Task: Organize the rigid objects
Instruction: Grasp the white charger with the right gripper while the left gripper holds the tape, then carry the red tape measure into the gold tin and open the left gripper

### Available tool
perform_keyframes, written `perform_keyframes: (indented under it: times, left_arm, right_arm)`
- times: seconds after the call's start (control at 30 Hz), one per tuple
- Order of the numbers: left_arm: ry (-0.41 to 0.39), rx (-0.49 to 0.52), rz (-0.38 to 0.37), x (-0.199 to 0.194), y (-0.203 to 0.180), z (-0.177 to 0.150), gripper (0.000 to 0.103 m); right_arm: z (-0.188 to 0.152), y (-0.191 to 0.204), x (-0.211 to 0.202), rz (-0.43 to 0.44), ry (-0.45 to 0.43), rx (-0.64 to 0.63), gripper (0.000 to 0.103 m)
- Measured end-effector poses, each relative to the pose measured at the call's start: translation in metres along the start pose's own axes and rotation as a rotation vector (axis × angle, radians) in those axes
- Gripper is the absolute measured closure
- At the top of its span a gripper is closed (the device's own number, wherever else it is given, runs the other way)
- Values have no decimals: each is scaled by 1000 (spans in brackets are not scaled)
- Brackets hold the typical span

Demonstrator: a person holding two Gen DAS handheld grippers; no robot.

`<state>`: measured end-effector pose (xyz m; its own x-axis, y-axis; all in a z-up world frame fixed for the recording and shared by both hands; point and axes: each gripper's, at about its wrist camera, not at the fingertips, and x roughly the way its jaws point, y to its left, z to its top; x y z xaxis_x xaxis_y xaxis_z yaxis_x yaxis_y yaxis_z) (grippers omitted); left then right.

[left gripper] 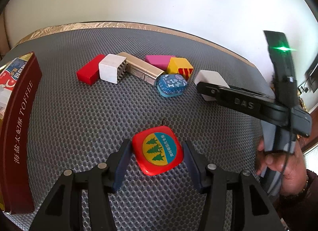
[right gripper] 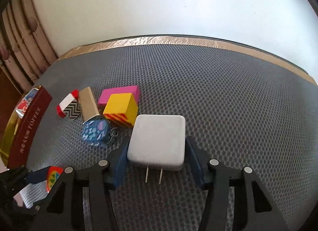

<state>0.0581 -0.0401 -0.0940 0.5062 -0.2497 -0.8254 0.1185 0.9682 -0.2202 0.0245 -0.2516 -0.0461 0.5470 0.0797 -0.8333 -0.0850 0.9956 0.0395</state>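
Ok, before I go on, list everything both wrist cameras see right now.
red block: one, red, left end of the far cluster
white block: one, white with a zigzag side, beside the red block
metal case: one, pale gold, middle of the cluster
pink block: one, pink, behind the yellow block
yellow block: one, yellow with red stripes, cluster's right
blue tin: one, blue, bone print, front of the cluster
toffee tin: one, maroon, left edge
mat: one, grey, under everything
tape measure: one, red, between the left jaws
charger: one, white, between the right jaws
left gripper: one, black, closed on the tape measure
right gripper: one, black, closed on the charger
hand: one, holding the right gripper
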Motion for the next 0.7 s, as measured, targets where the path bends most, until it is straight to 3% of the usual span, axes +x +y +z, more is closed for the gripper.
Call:
perform_keyframes:
  times: [0.23,0.43,0.7]
  left_arm:
    - [-30,33,11,-3,-9,-7,48]
    - [-38,8,-15,-11,-4,-10,49]
    - [-91,-47,-10,-69,19,-21,49]
  right_arm:
    - [-34,-14,-26,6,-13,30,52]
    - [-34,-13,-25,-5,-28,23,51]
    - [-35,-13,-24,-14,-32,18,51]
